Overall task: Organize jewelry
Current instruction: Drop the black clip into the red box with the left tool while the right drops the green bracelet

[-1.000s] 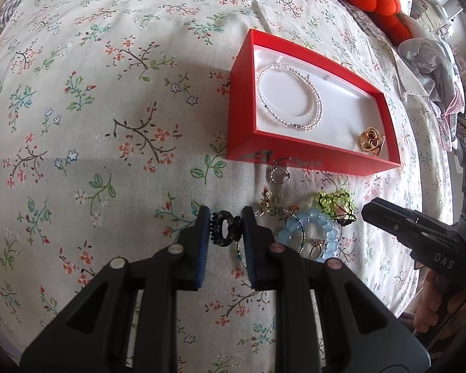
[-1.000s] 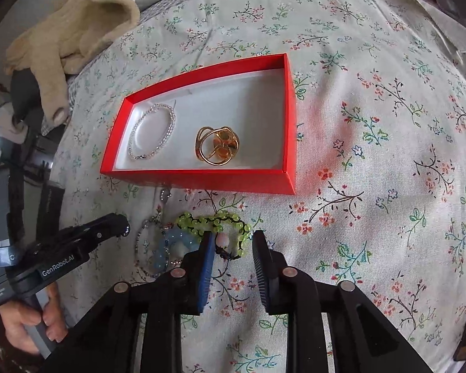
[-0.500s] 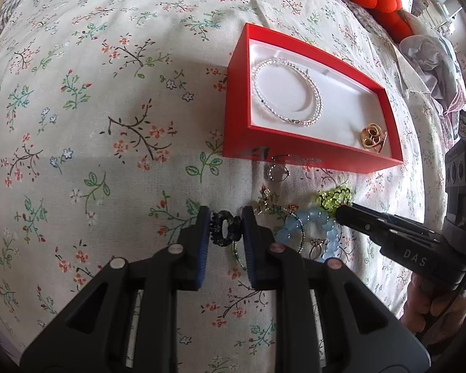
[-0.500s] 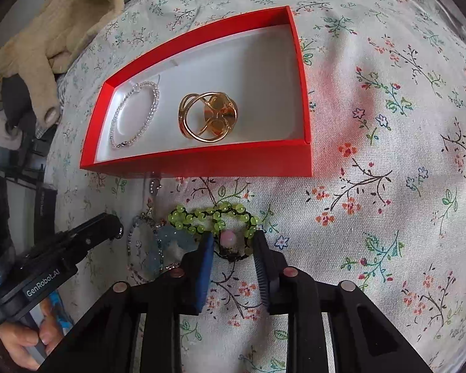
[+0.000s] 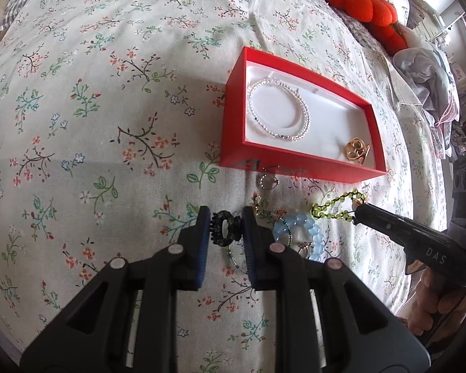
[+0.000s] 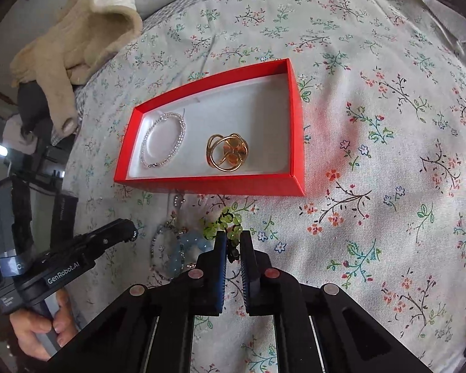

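Both grippers angled steeply down, near side of red box (image 5: 298,168): left gripper (image 5: 223,227) jaws clamped on black hair tie (image 5: 225,228); right gripper (image 6: 233,245) jaws pinching green bead bracelet (image 6: 225,223).

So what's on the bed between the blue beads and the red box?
A small silver ring lies there, close under the red box, with thin chain bits nearer the blue beads. The left wrist view shows it best.
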A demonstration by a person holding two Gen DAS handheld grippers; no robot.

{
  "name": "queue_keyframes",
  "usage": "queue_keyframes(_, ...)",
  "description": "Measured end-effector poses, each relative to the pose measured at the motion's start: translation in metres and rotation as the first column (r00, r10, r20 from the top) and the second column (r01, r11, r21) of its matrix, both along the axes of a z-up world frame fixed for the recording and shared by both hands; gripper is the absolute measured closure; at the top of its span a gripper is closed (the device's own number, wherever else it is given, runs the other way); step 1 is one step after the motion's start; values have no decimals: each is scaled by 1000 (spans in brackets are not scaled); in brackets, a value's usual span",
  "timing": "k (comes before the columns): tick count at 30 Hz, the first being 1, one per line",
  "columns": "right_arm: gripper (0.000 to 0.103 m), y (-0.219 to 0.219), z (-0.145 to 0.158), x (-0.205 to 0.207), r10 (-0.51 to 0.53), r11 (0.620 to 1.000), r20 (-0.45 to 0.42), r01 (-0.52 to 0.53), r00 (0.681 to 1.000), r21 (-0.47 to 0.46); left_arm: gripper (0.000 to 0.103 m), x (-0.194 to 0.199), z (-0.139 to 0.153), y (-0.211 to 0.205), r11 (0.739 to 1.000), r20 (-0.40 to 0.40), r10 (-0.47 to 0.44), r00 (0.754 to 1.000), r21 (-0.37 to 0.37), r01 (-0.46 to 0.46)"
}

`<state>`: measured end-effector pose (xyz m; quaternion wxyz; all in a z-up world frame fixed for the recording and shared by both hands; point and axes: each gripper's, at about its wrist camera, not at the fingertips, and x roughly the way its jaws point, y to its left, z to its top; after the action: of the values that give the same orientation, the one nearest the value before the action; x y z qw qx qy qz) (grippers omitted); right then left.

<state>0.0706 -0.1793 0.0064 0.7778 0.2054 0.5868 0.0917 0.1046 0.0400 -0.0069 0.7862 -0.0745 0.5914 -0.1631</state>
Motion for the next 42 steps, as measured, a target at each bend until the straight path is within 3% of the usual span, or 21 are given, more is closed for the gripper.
queue_keyframes(11,95,-10,54,-5,-31,999,149,24,988,49,81,-7,46,-6,998,140,-17,990,-58,25)
queue_keyframes(19,95,-18,70,4,-74,996,218,60,973,69,81,8,45,-32,996,177,-25,984,-82,40)
queue_keyframes(29,95,-25,61,27,-139,989,231,122,963,87,81,33,31,-45,996,245,-9,970,-86,31)
queue_keyframes(42,94,-17,32,48,-162,987,165,157,973,45,80,46,14,-54,998,238,10,971,-56,3)
